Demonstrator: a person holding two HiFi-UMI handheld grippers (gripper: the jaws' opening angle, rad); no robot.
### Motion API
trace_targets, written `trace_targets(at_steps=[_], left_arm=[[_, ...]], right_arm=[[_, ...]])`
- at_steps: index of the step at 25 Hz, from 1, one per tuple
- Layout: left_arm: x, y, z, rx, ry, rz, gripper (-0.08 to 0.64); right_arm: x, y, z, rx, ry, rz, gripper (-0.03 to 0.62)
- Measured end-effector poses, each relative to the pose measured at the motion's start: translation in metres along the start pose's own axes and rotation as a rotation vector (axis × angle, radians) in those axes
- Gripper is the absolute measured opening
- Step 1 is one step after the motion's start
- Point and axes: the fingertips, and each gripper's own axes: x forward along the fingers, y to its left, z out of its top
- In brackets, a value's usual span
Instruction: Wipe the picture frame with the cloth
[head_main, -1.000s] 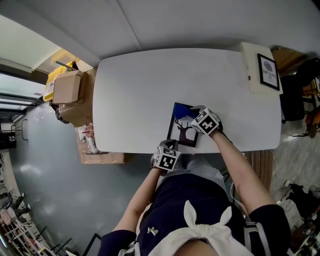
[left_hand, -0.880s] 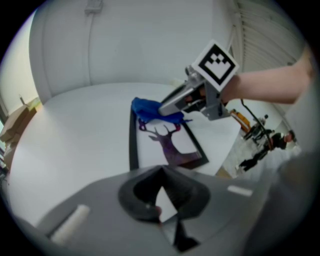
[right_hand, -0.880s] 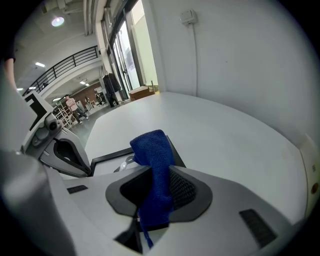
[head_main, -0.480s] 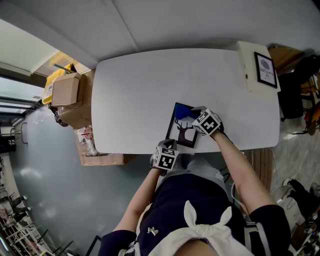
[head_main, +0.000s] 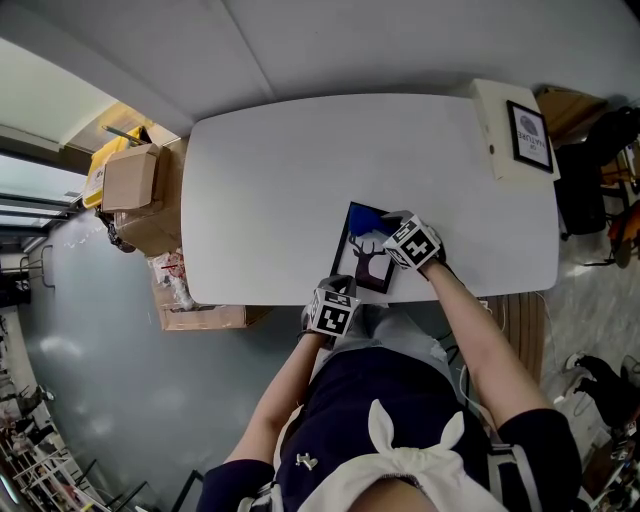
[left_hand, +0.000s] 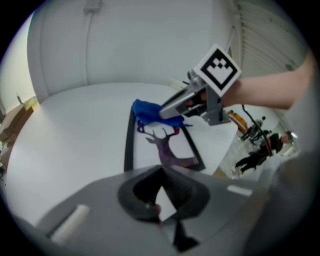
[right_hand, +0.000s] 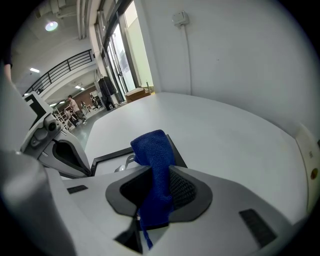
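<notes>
- The picture frame (head_main: 362, 272) lies flat near the front edge of the white table (head_main: 300, 170), right in front of the person. It has a black rim and a dark deer on white.
- The blue cloth (head_main: 366, 221) sits on the far end of the frame.
- The right gripper (head_main: 392, 228) pinches the cloth tight and presses it on the frame.
- The left gripper (head_main: 338, 290) bites down on the frame's near edge.
- A cream box (head_main: 512, 135) with a small sign stands on the table's far right corner.
- Brown cardboard boxes (head_main: 135, 185) sit on the floor at the left.
</notes>
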Motion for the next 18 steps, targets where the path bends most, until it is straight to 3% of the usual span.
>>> trace_targets(at_steps=[8, 18], left_arm=[[0.016, -0.04, 0.005, 0.126, 0.044, -0.082, 0.003], [0.019, -0.039, 0.004, 0.105, 0.067, -0.05, 0.003]], right_arm=[[0.001, 0.001, 0.001, -0.001, 0.004, -0.006, 0.098], [-0.003, 0.003, -0.001, -0.034, 0.023, -0.001, 0.098]])
